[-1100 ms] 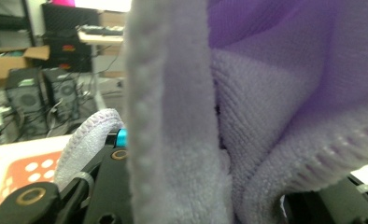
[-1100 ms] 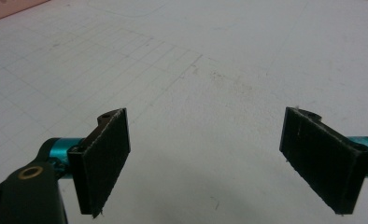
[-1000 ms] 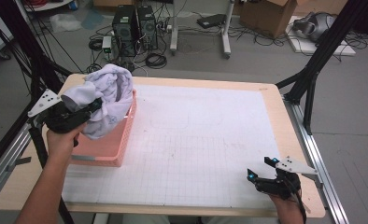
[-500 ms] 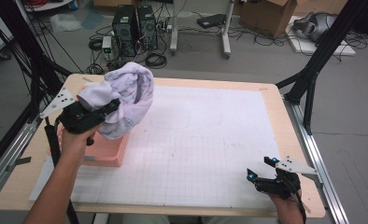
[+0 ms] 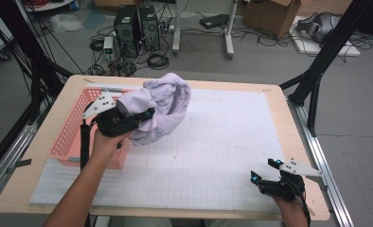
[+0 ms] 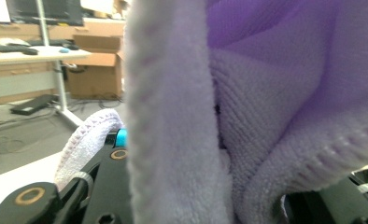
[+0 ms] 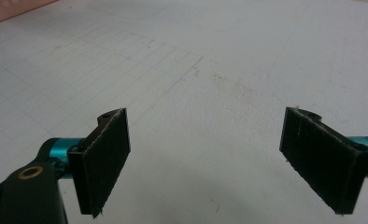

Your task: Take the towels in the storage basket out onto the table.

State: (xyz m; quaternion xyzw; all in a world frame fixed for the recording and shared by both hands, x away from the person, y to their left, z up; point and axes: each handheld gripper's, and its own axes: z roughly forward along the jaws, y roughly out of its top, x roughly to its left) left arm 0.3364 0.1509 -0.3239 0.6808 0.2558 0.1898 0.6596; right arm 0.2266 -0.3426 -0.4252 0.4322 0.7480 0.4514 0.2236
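The left gripper [image 5: 144, 116] is clamping a bunched lilac towel [image 5: 168, 106] and carrying it in the air at the table's ten o'clock, just past the pink basket [image 5: 68, 137]. The right gripper [image 5: 269, 170] is resting at five o'clock, jaws spread wide on nothing. The bite is taking only a fold, so the dangling bulk may be dragging itself free

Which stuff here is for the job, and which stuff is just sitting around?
For the job:
- purple towel, bunched up and held in the left gripper
- pink basket
- right gripper, open, waiting over the white mat

Just lying about:
- computer towers on the floor
- cardboard box
- cables
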